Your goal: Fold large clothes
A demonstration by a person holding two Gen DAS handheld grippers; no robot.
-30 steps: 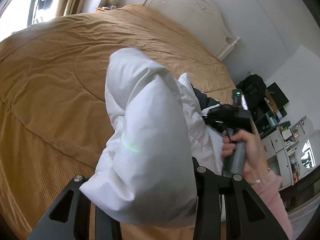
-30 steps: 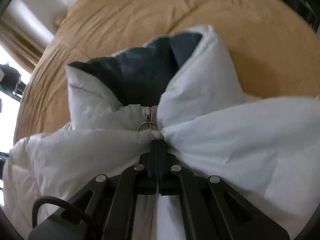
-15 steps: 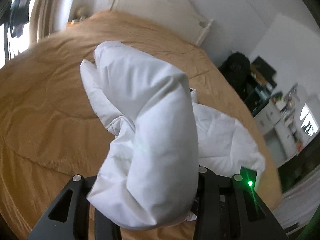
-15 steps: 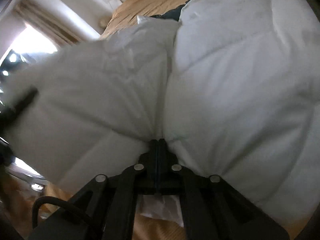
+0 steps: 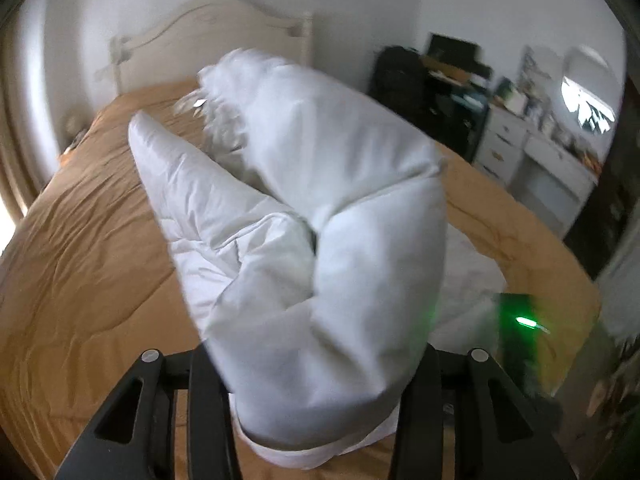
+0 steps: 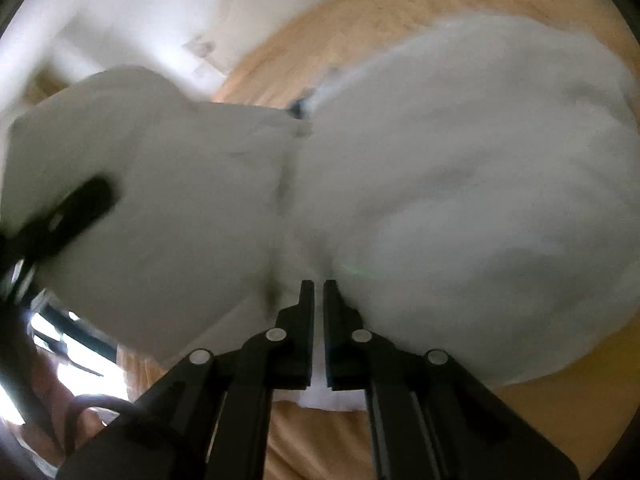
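A white puffer jacket (image 5: 332, 240) hangs lifted above the tan bedspread (image 5: 88, 256). My left gripper (image 5: 316, 364) is shut on a thick padded part of it, with the bulk filling the gap between the fingers. In the right wrist view the jacket (image 6: 440, 184) fills most of the frame, blurred. My right gripper (image 6: 319, 286) has its fingers nearly together, pinching a fold of the jacket at the tips. The left gripper shows as a dark blurred shape at the left of that view (image 6: 76, 208). A dark spot of lining shows near the zipper (image 6: 298, 109).
A cream headboard (image 5: 208, 36) stands at the far end of the bed. A white dresser with clutter (image 5: 532, 152) and dark bags (image 5: 404, 80) stand at the right. A curtained window is at the left edge (image 5: 12, 160).
Both grippers have lifted and swung the jacket; it has flipped so the white outer side faces the right camera. The left view has turned toward the headboard and dresser.
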